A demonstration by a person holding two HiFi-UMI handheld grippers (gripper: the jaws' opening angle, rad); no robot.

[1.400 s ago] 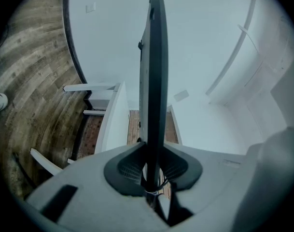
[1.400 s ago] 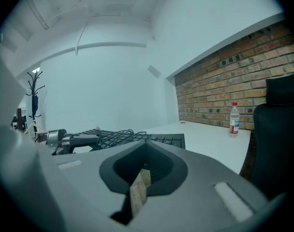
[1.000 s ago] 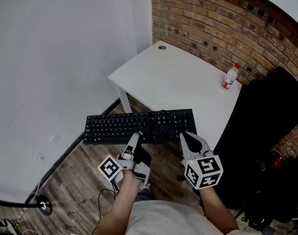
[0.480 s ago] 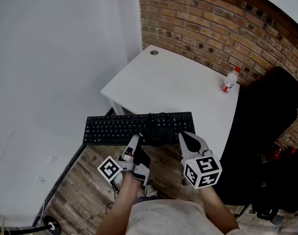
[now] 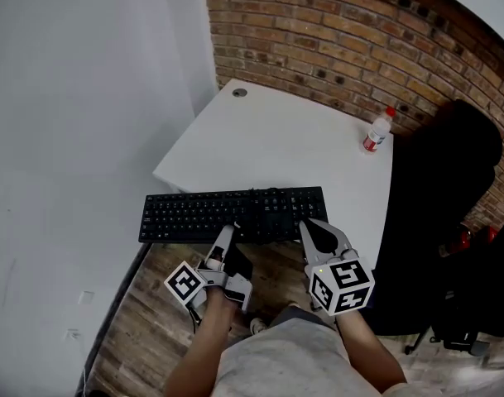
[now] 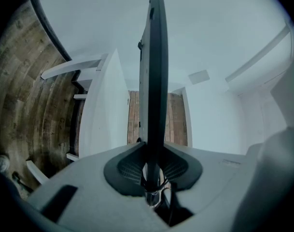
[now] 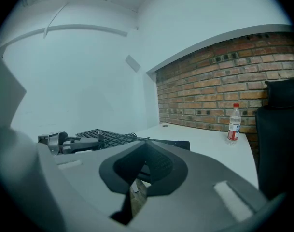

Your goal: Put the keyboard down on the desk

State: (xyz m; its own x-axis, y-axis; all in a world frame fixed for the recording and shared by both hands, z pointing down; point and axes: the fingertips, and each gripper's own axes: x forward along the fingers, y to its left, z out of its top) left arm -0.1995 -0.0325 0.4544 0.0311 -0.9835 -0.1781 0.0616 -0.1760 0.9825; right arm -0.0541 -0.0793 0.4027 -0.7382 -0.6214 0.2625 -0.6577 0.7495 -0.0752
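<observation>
Keyboard (image 5: pixel 233 215) hung in the air just by the white worktop's (image 5: pixel 285 151) near edge, not on it. Left claw (image 5: pixel 229 235) pinched its near edge tight. Right claw (image 5: pixel 312 229) was closed, tip at the keyboard.

The white rectangular desk (image 5: pixel 268 151) is mostly bare; a red-capped plastic bottle (image 5: pixel 374 131) occupies its far right corner, a black office chair (image 5: pixel 442 184) flanks it, a black keyboard (image 5: pixel 194 216) spans its near edge.

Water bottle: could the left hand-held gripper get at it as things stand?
Probably not. The left hand-held gripper is shut on the keyboard at its near edge, and the bottle stands at the far side of the desk by the brick wall, beyond the keyboard.
</observation>
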